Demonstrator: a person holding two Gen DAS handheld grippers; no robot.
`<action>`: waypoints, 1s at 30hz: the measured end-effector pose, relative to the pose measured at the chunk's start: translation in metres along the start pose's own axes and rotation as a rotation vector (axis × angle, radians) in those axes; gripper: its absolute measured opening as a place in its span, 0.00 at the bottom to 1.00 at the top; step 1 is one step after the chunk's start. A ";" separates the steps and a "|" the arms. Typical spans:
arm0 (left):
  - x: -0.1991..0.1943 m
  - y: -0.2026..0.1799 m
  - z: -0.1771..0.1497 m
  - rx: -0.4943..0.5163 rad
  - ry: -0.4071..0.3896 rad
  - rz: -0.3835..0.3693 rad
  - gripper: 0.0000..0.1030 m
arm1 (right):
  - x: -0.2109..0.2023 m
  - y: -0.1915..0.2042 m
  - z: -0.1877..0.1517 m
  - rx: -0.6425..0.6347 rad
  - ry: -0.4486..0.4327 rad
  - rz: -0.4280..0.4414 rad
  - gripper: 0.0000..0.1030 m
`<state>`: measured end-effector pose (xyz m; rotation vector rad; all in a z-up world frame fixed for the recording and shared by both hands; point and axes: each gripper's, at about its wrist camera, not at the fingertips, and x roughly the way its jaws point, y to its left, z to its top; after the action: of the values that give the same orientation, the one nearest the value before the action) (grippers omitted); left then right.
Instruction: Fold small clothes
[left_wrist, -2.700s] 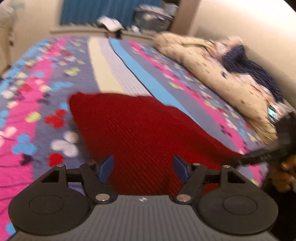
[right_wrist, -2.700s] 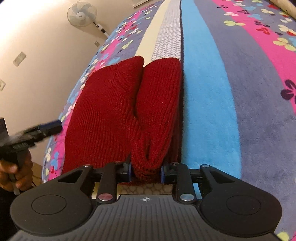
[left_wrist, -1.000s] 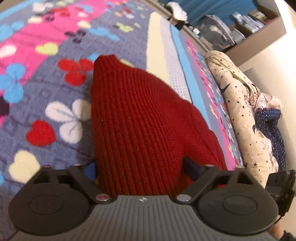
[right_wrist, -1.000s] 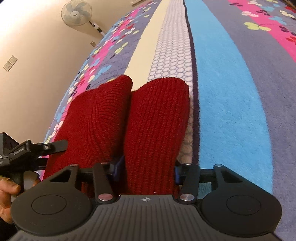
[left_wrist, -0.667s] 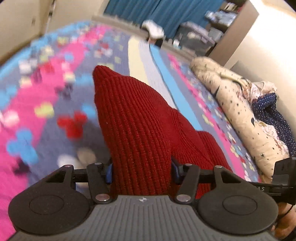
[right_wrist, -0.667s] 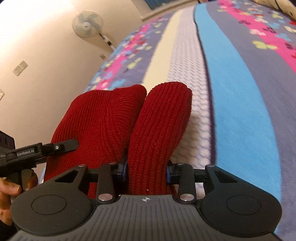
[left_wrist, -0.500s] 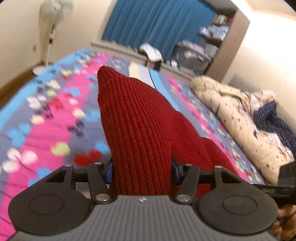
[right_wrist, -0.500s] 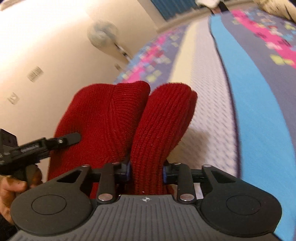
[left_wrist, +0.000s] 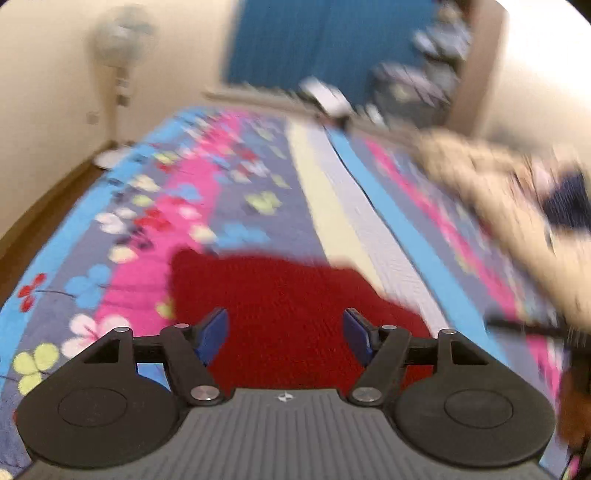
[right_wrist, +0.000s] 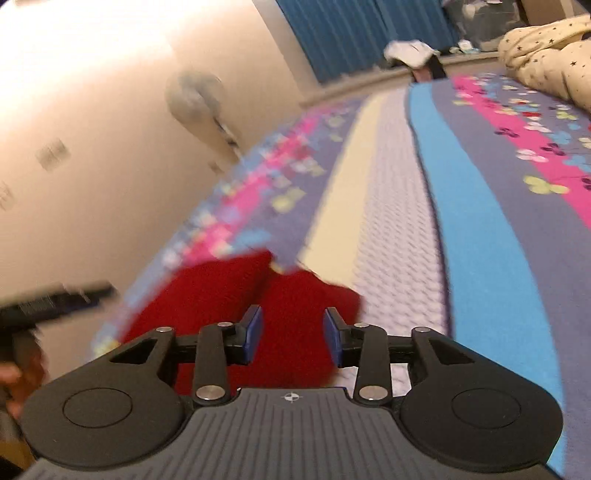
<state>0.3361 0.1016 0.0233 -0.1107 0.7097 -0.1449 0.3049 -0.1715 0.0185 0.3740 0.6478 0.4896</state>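
A dark red knitted garment (left_wrist: 288, 302) lies on the patterned bedspread (left_wrist: 229, 192), blurred by motion. My left gripper (left_wrist: 286, 334) is open and empty above its near edge, fingers apart. In the right wrist view the same red garment (right_wrist: 229, 295) lies below my right gripper (right_wrist: 291, 334), which is open and empty with its blue pads apart over the cloth. The other hand-held gripper shows at the left edge of the right wrist view (right_wrist: 55, 295) and at the right edge of the left wrist view (left_wrist: 524, 326).
A cream star-print duvet (right_wrist: 546, 55) with dark blue clothing (left_wrist: 569, 199) lies along the bed's right side. A standing fan (left_wrist: 120, 55) is by the left wall. Blue curtains (right_wrist: 362, 33) and cluttered shelves are beyond the bed's far end.
Both grippers were shut on the lifted red garment half a second ago. Now both have opened and let it go, and it lies on the bed below them.
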 end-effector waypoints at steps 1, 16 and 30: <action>0.006 -0.008 -0.008 0.051 0.061 0.009 0.71 | 0.002 0.001 -0.001 -0.006 0.022 0.045 0.47; 0.017 0.018 -0.040 -0.208 0.262 0.049 0.92 | 0.060 0.006 -0.033 -0.148 0.350 -0.131 0.52; -0.015 -0.002 -0.042 -0.044 0.149 0.177 0.88 | 0.029 0.018 -0.040 -0.218 0.274 -0.203 0.51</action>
<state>0.2967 0.1003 0.0013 -0.0787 0.8681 0.0325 0.2930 -0.1334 -0.0166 0.0327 0.8788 0.4151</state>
